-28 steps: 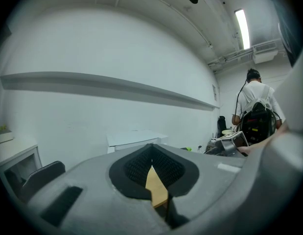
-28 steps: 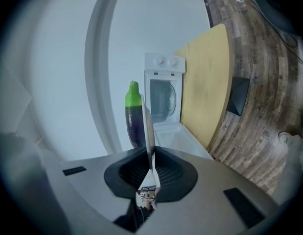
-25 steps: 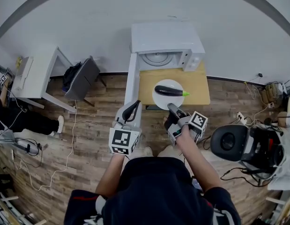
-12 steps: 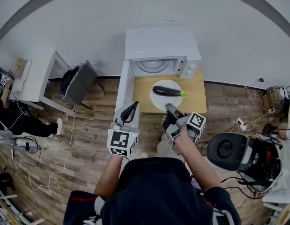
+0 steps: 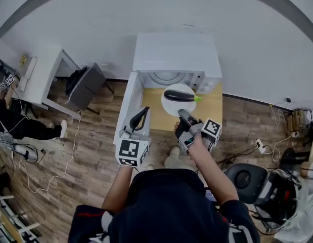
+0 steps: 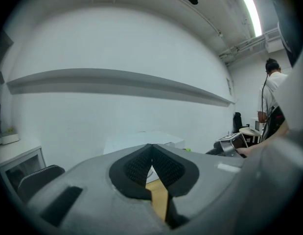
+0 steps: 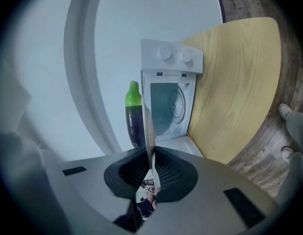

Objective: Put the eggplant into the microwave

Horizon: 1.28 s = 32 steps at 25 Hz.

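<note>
Head view: eggplant (image 5: pixel 177 95) lies on a white plate (image 5: pixel 175 108), upper centre, before the open microwave (image 5: pixel 175 52).
Right gripper (image 5: pixel 182 115): jaws clamped on the plate's near rim.
Left gripper (image 5: pixel 144 111): jaws pressed together, empty, lower left of the plate.

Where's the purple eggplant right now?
In the head view, the eggplant lies on the white plate held by the right gripper, just before the open microwave.
</note>
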### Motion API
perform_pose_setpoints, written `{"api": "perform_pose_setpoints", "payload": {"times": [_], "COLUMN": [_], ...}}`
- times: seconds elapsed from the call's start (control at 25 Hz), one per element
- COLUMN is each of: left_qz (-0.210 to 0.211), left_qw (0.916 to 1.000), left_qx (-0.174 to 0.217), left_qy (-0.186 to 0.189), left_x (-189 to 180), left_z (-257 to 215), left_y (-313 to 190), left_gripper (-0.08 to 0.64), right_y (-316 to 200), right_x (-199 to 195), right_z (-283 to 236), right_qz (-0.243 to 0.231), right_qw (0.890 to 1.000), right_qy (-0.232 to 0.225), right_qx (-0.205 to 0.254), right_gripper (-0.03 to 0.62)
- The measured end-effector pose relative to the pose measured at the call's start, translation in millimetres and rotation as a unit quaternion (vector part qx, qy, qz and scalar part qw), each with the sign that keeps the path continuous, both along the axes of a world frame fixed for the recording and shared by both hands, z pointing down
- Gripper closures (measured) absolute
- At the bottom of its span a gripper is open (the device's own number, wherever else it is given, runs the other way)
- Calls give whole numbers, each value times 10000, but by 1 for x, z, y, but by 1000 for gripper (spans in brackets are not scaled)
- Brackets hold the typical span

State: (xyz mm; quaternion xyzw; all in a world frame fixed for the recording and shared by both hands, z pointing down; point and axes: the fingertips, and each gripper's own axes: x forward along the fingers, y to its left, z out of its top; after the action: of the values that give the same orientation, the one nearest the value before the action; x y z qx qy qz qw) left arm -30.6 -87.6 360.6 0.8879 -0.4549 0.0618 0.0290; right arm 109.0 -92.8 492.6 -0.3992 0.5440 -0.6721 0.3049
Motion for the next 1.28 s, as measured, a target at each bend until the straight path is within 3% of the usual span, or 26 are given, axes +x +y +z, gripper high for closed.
{"api": "perform_pose_setpoints", "payload": {"times": [0.68,1.28], "left_qz": [-672,-561], "left_qw": [9975,9976], "left_qx": [-177,-382], "left_qy": [-113,-123], "left_x": [30,28], "left_z": [10,31], "left_y": [-47,-50], "left_gripper": [546,546], "right_y": [-63,-67], "right_x": [20,14], "right_z": [14,36], "right_qz": [-728,-734], "right_qw": [9972,9967], "right_qy": [-104,-129], "right_qx": [-135,-322], "right_gripper": [566,566]}}
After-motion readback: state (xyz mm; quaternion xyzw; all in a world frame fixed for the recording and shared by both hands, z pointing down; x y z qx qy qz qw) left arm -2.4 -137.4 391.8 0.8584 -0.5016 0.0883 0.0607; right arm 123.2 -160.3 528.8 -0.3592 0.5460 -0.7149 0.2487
